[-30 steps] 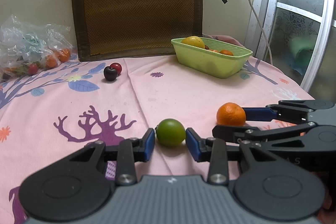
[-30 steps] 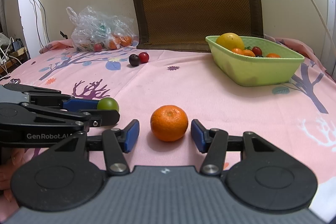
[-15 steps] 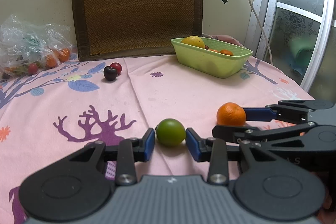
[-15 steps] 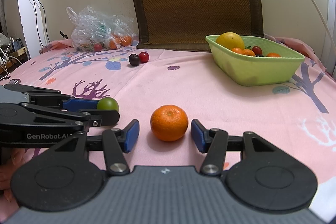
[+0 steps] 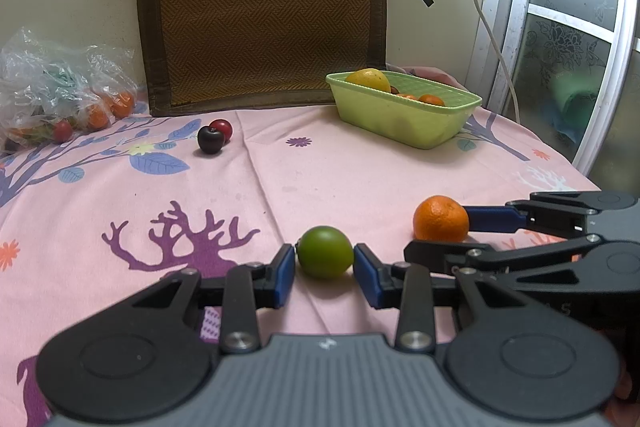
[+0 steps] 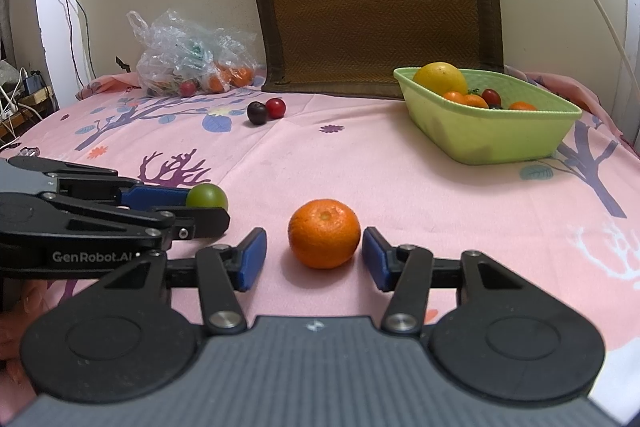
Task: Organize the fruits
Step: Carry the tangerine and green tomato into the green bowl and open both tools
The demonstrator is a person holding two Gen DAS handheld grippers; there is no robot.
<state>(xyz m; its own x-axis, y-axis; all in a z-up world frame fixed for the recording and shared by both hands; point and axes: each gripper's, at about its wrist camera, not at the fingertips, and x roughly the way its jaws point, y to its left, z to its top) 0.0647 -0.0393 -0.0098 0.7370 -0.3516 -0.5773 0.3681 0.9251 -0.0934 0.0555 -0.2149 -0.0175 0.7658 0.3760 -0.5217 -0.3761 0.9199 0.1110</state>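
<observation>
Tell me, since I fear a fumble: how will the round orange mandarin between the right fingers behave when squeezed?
The round orange mandarin will probably roll on the pink cloth, being near-spherical. Its dimpled peel likely grips the blue pads. The right gripper stands open around it, so an uneven closing may nudge it sideways.

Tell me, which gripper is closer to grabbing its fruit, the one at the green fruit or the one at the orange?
The left gripper, probably. Its pads already sit right against both sides of the green fruit. The right gripper brackets the orange too, but with clear gaps on each side.
</observation>
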